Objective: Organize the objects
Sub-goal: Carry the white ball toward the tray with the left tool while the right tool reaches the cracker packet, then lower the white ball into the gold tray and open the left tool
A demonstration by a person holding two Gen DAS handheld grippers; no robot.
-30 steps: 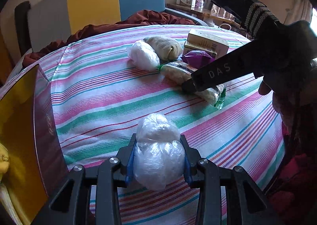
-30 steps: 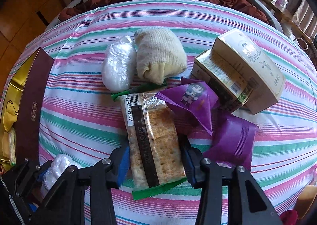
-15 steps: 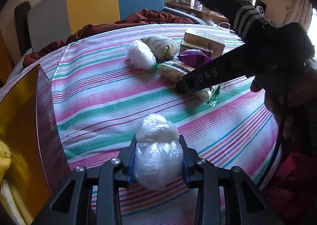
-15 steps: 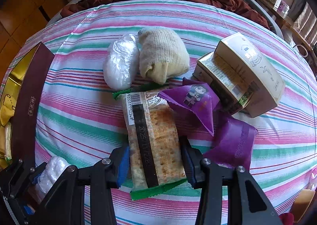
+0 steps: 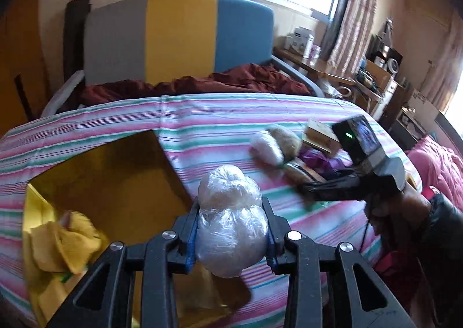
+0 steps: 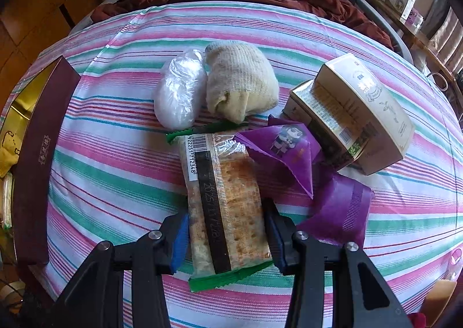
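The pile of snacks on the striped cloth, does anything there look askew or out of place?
Yes, mildly. The two beige cartons are stacked crooked, the upper one tilted across the lower. One purple packet lies over a corner of the cracker pack, and the pack's green end is tucked under the knitted bundle. Nothing looks spilled or torn.

Readable print on the cracker pack; little else legible

The cracker pack (image 6: 224,203) carries a barcode on a white label at its far end, with digits beside it reading roughly "92225171 2348", though the first ones are partly cut off by a fold. Along the pack's dark centre strip runs a stamped date that looks like "2025/11/22", its last characters uncertain. The maroon box (image 6: 37,160) bears a small framed column of gold characters on its side wall, too small to read. The beige carton (image 6: 364,105) shows a crest-like emblem, fine print and a barcode, none legible. The purple pouch (image 6: 285,151) has a cartoon figure and no readable words.
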